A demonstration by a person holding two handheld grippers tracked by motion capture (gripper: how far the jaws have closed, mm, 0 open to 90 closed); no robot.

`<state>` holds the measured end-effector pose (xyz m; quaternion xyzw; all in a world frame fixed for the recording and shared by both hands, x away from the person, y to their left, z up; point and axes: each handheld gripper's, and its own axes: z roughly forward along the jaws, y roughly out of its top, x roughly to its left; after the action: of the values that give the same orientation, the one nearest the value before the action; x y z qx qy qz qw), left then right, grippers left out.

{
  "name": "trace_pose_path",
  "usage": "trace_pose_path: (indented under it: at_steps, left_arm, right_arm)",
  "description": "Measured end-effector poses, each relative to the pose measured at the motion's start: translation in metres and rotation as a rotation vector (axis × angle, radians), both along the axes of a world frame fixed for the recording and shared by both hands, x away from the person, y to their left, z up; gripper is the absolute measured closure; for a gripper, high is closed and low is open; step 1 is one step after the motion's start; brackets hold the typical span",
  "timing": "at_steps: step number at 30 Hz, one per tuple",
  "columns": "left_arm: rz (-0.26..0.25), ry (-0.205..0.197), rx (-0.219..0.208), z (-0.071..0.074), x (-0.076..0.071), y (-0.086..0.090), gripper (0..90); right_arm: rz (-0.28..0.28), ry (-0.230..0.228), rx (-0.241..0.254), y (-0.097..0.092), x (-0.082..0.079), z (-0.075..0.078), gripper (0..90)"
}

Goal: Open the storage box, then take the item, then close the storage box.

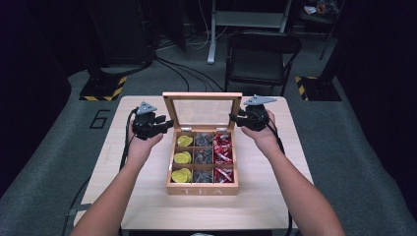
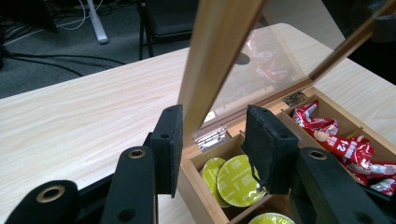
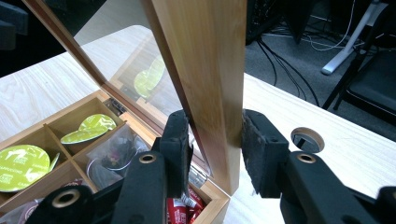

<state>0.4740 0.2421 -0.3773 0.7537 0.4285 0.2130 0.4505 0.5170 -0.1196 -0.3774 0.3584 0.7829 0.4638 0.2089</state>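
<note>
while the wooden tea box [image 1: 202, 184] sits in the middle of the table [image 1: 147, 196], its glass-paned lid [image 1: 202, 96] stands upright on the rear hinges, with a gripper at either side edge. the left gripper [image 1: 162, 125] straddles the lid's left frame [image 2: 210, 60]; in the left gripper view one pad [image 2: 170, 140] lies against the wood while the other stands off it, so its jaws look slack around the frame rather than clamped. the right gripper [image 1: 236, 119] has the right frame [image 3: 212, 88] between its jaws, both pads at the wood or very nearly, and it seems to be pinching lightly, though a thin gap cannot be ruled out. judging by this, the step in hand is handling the lid, either just after raising it or just before lowering it. the next move would call for both hands swinging together about the hinges [image 2: 211, 138], so the frame does not twist. inside are yellow-green capsules [image 1: 182, 157], clear packets [image 1: 202, 157] of something dark and red sachets [image 1: 222, 155]. the packets' contents are hard to make out, and the print on the capsules is too small to read.
</note>
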Motion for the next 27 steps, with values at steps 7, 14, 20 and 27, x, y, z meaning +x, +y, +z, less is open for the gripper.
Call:
trace_pose_path:
  at_steps: [7,14,20,27]
  left_arm:
    - [-0.004,0.017,0.001,-0.008,-0.01,0.003,57.1]
    - [0.003,0.035,-0.011,-0.017,-0.018,0.012,56.9]
    - [0.007,0.039,-0.014,-0.022,-0.025,0.018,56.9]
    - [0.007,0.041,-0.007,-0.027,-0.032,0.019,56.8]
  right_arm:
    - [-0.015,0.015,0.003,0.001,0.003,0.002,63.1]
    - [-0.028,0.028,0.012,0.002,0.009,0.003,63.7]
    - [-0.032,0.029,-0.001,0.003,0.013,0.004,64.4]
    - [-0.04,0.039,-0.01,0.004,0.02,0.005,65.2]
